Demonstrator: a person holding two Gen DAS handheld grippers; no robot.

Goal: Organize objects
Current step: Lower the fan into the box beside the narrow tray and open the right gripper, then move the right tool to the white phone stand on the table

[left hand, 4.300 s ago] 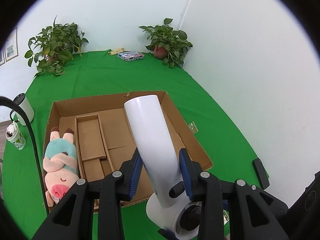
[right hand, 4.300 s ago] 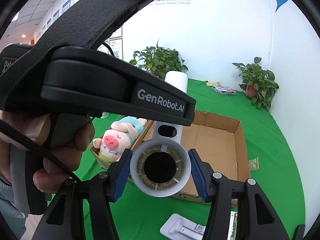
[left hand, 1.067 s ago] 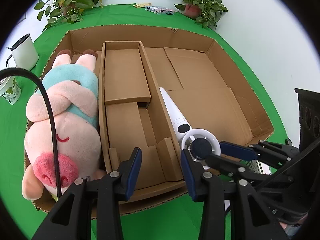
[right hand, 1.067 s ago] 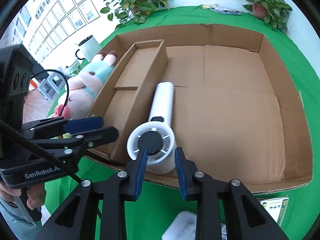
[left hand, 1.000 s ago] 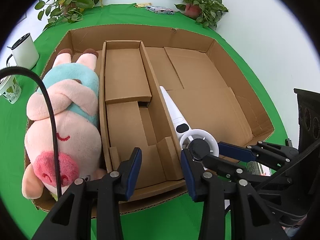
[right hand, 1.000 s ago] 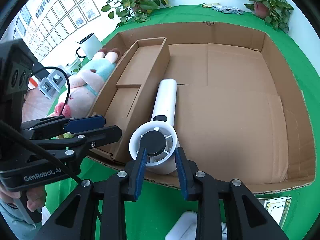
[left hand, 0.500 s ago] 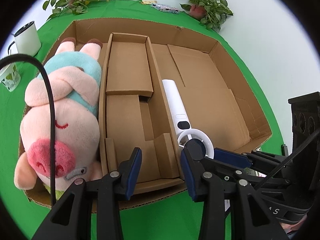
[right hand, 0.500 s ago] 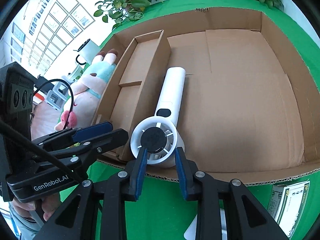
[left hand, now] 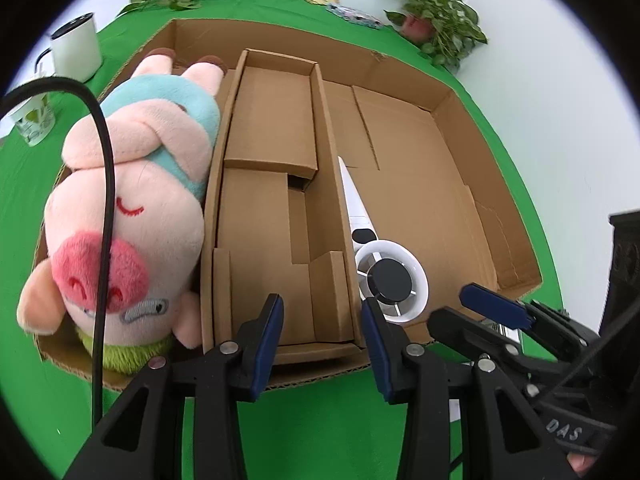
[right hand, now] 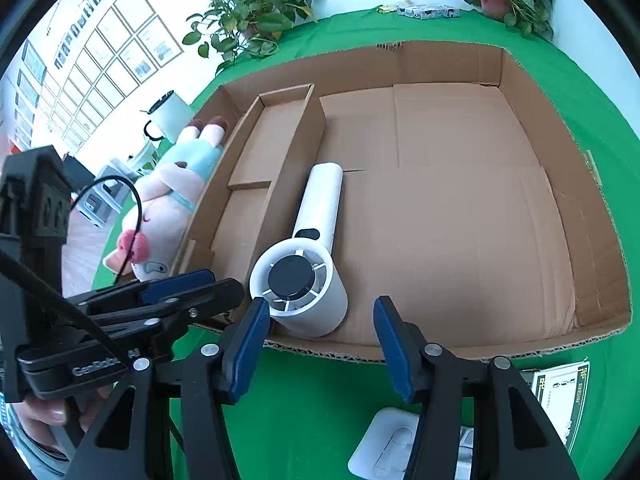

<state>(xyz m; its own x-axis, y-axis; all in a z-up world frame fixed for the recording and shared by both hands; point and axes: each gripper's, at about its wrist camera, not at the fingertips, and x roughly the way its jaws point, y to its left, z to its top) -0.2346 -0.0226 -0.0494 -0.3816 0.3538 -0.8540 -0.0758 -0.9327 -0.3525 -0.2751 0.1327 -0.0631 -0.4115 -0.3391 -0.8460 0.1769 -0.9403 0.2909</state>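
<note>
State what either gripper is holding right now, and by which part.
Nothing is held. The right gripper has just been opening and its jaws stand clear of the white fan, which lies in the cardboard box. The left gripper is empty.

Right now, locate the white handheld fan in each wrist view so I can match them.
Left wrist view: white handheld fan at lower centre-right, against the cardboard divider, just beyond the left claw.
Right wrist view: fan at centre-left, lying in the big compartment.
Shared landmark: the plush pig along the box's left side.
</note>
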